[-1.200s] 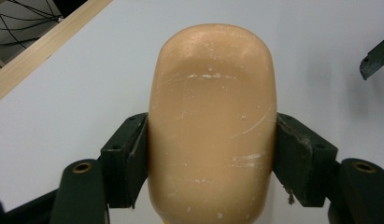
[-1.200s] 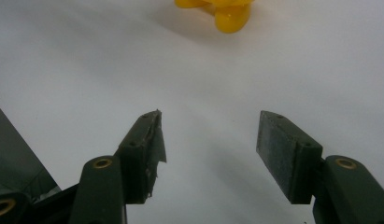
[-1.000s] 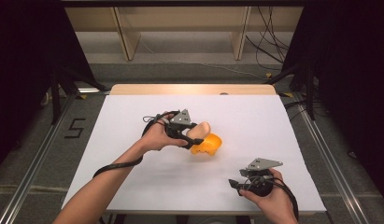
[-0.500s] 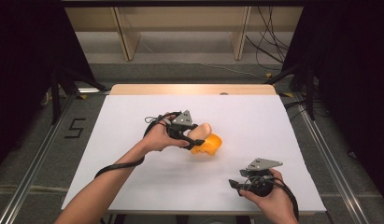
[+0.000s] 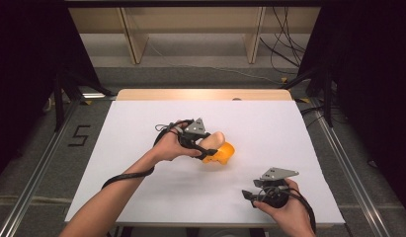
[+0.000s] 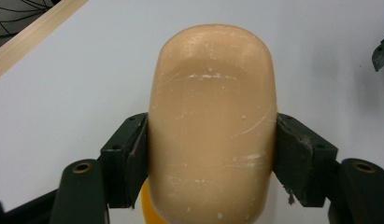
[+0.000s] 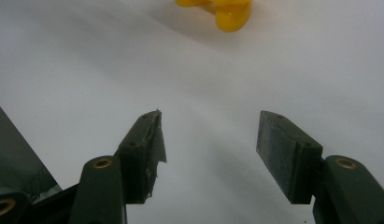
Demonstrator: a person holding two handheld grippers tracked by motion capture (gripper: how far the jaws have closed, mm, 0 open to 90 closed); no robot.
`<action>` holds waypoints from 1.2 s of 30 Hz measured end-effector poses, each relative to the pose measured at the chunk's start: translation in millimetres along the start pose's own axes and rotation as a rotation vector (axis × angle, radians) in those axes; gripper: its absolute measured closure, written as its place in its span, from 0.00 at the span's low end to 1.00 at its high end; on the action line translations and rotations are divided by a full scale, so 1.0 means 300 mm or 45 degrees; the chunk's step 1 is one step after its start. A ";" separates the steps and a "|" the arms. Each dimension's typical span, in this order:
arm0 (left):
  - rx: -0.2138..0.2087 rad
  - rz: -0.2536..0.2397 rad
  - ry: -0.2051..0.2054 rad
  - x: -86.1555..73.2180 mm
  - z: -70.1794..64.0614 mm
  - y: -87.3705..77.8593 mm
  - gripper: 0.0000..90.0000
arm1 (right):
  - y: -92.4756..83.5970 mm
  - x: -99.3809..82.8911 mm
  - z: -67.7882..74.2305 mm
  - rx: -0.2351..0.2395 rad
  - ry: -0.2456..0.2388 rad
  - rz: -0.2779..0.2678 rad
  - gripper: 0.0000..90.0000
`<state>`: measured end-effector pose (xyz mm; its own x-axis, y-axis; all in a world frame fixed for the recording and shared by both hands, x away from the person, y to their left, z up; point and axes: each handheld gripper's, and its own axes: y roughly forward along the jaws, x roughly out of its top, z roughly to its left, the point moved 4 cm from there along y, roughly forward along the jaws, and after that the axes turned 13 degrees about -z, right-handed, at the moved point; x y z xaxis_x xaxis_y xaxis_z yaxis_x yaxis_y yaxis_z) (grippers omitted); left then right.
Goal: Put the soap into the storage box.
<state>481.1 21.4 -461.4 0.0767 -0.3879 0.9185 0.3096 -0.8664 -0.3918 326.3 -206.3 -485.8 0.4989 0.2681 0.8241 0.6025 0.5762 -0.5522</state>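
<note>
Gripping a peach-coloured rounded block (image 6: 212,126) between the left gripper (image 6: 212,154) pads, beside an orange piece (image 5: 221,153). Resting the right gripper (image 7: 208,154) on the white table (image 5: 289,133), jaws apart, holding nothing.

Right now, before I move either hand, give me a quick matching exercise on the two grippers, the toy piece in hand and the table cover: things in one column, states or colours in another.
Things:
1. left gripper
2. right gripper
3. beige rounded piece
4. orange-yellow piece
5. table cover

States or colours:
A. white
B. jaws apart, nothing between them
C. clamped between two black pads
D. shut on the beige piece
E. lying just below and right of the beige piece in the high view

Pairs: 1-D, 2-B, 3-C, 4-E, 5-A
</note>
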 end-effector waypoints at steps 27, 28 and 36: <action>-0.011 0.030 -0.016 -0.015 -0.015 0.032 0.36 | 0.003 -0.003 -0.002 0.007 -0.019 0.007 0.46; -0.011 0.030 -0.016 -0.015 -0.015 0.032 0.36 | 0.003 -0.003 -0.002 0.007 -0.019 0.007 0.46; -0.003 0.069 -0.003 -0.023 -0.014 0.036 0.36 | 0.001 -0.003 0.002 0.007 0.000 0.015 0.46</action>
<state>479.8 13.3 -472.3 0.0959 -0.4336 0.8960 0.3030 -0.8447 -0.4412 325.9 -205.9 -486.6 0.5059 0.2748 0.8177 0.5930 0.5776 -0.5610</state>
